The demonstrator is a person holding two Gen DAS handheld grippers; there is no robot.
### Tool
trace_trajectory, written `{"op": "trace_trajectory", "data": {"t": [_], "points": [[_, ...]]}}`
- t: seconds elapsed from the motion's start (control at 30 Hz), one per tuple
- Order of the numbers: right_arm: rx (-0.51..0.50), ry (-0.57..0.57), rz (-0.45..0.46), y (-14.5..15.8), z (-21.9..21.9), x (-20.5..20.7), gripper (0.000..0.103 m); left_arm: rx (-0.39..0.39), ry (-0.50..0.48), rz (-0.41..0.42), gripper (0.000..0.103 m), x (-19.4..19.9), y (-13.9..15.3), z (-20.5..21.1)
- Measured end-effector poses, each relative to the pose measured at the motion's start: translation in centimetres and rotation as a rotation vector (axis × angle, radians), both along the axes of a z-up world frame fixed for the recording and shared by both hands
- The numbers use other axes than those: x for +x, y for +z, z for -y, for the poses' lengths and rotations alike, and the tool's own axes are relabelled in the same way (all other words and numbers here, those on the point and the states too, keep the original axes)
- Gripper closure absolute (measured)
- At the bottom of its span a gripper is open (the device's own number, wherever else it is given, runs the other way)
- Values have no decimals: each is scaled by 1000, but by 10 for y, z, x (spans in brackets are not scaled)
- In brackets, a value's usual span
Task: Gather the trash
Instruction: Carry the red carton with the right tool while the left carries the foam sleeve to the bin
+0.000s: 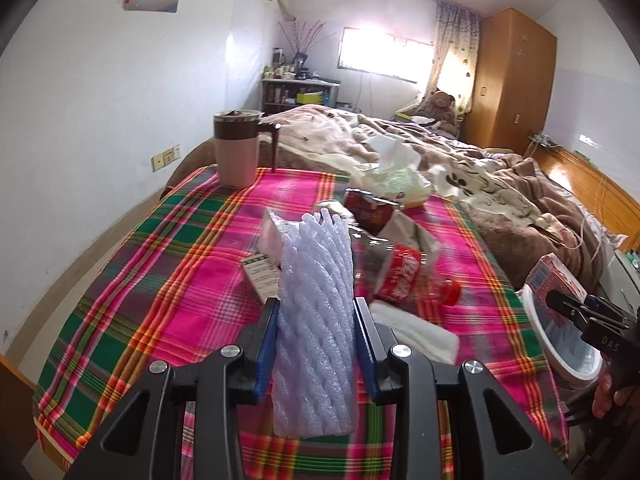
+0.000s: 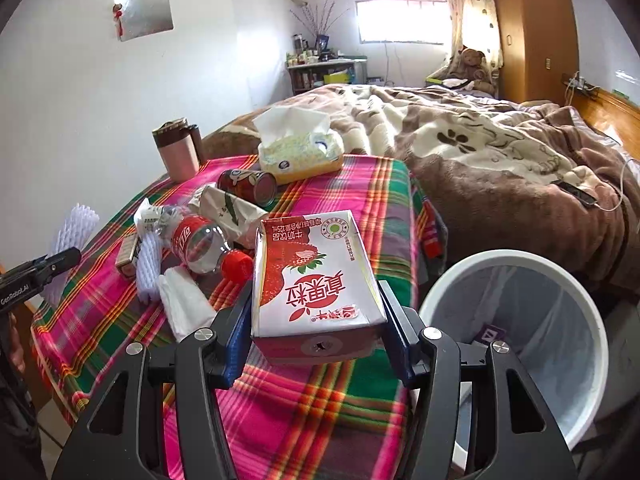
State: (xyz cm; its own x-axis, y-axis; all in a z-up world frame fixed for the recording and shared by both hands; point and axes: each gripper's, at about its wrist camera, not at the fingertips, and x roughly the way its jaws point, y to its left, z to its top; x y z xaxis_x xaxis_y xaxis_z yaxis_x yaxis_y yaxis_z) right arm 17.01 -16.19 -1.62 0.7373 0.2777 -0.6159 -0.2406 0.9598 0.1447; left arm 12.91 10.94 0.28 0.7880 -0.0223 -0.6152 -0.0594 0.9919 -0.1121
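Note:
My left gripper [image 1: 316, 305] is shut on a white foam fruit net [image 1: 320, 248], held upright above the plaid-covered table [image 1: 160, 280]. My right gripper [image 2: 315, 290] is shut on a red-and-white drink carton [image 2: 316, 276], lifted over the table's near right corner. A white trash bin [image 2: 516, 258] with a clear liner stands just to the right of the carton, below table height. On the cloth lie a crushed plastic bottle [image 2: 200, 244] with a red cap, a red can [image 2: 248, 186] on its side, a crumpled wrapper [image 2: 232, 212], another foam net [image 2: 148, 268], a white napkin [image 2: 186, 308] and a small box [image 2: 128, 254].
A pink lidded mug [image 2: 176, 156] and a tissue pack [image 2: 300, 152] stand at the table's far edge. A bed with a brown blanket [image 2: 480, 152] lies beyond and to the right. A hand [image 1: 604, 392] holds the right gripper's handle beside the bin.

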Motion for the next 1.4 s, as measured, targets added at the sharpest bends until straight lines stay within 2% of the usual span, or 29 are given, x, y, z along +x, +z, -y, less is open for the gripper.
{"op": "trace_trajectory", "data": {"t": [0.7, 1.17, 1.4], "points": [[6, -168, 88, 21, 65, -44, 45, 6, -272, 78, 67, -10, 23, 127], [-21, -334, 61, 13, 115, -52, 45, 13, -471, 73, 67, 1, 19, 227], [-13, -377, 36, 6, 130, -49, 45, -3, -538, 49, 67, 12, 13, 264]]}}
